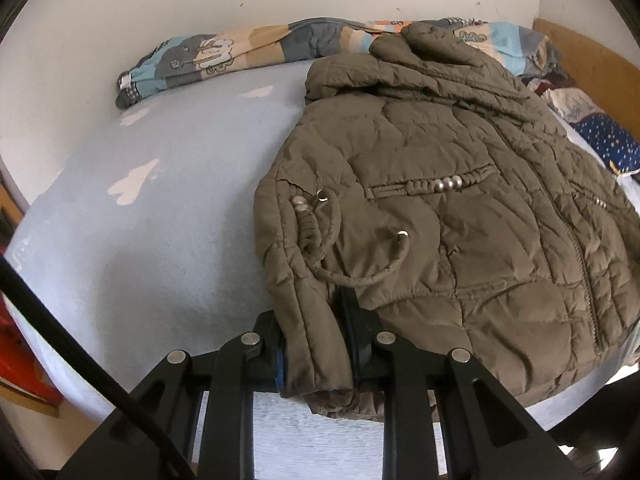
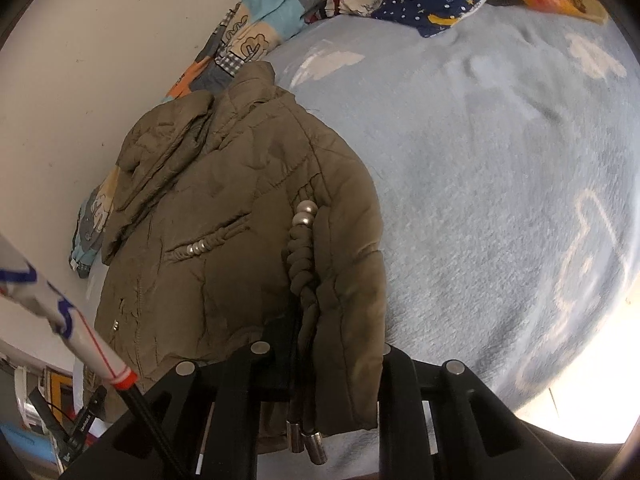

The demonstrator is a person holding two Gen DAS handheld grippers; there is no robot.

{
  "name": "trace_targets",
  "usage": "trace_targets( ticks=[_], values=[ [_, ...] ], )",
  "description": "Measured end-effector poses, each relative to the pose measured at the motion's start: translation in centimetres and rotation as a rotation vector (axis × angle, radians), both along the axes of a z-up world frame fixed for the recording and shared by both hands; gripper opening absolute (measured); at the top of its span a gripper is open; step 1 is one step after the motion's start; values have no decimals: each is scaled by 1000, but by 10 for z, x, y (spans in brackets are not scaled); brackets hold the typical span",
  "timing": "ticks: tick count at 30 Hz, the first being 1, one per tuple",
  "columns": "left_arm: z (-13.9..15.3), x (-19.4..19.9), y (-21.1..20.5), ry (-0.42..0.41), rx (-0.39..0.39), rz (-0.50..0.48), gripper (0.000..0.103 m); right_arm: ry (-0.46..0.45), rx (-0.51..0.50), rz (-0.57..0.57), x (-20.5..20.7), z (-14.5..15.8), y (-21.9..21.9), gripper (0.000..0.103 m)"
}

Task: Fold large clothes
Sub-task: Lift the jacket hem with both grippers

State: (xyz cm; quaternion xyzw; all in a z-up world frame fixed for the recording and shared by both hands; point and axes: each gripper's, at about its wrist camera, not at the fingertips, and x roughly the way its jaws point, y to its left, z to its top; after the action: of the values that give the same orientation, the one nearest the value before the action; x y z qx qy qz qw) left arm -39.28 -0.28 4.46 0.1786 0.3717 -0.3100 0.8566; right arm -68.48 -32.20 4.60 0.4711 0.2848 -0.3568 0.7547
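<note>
On the pale blue fleece bed cover [image 1: 140,240] lies the olive-brown quilted puffer jacket [image 1: 460,200], collar toward the patchwork blanket [image 1: 224,54] at the white wall. Left gripper [image 1: 316,344] is clamped on the jacket's bottom hem corner; right gripper [image 2: 332,360] pinches the opposite hem edge beside the braided drawcord [image 2: 304,264] with metal beads.

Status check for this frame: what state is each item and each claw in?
Olive quilted puffer jacket: spread on bed, bottom corners lifted.
Left claw: shut on jacket's corner.
Right claw: shut on jacket's other corner.
Pale blue fleece bed cover: spread flat.
Patchwork quilt: bunched along wall.
</note>
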Motion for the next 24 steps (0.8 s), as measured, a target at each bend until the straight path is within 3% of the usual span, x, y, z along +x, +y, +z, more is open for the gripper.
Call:
trace_targets(
  ticks=[8, 24],
  values=[
    [-2, -9, -5, -72, 53, -20, 22, 11, -14, 3, 3, 1, 1, 18],
    [2, -19, -5, -126, 72, -34, 22, 10, -60, 4, 2, 10, 8, 18]
  ],
)
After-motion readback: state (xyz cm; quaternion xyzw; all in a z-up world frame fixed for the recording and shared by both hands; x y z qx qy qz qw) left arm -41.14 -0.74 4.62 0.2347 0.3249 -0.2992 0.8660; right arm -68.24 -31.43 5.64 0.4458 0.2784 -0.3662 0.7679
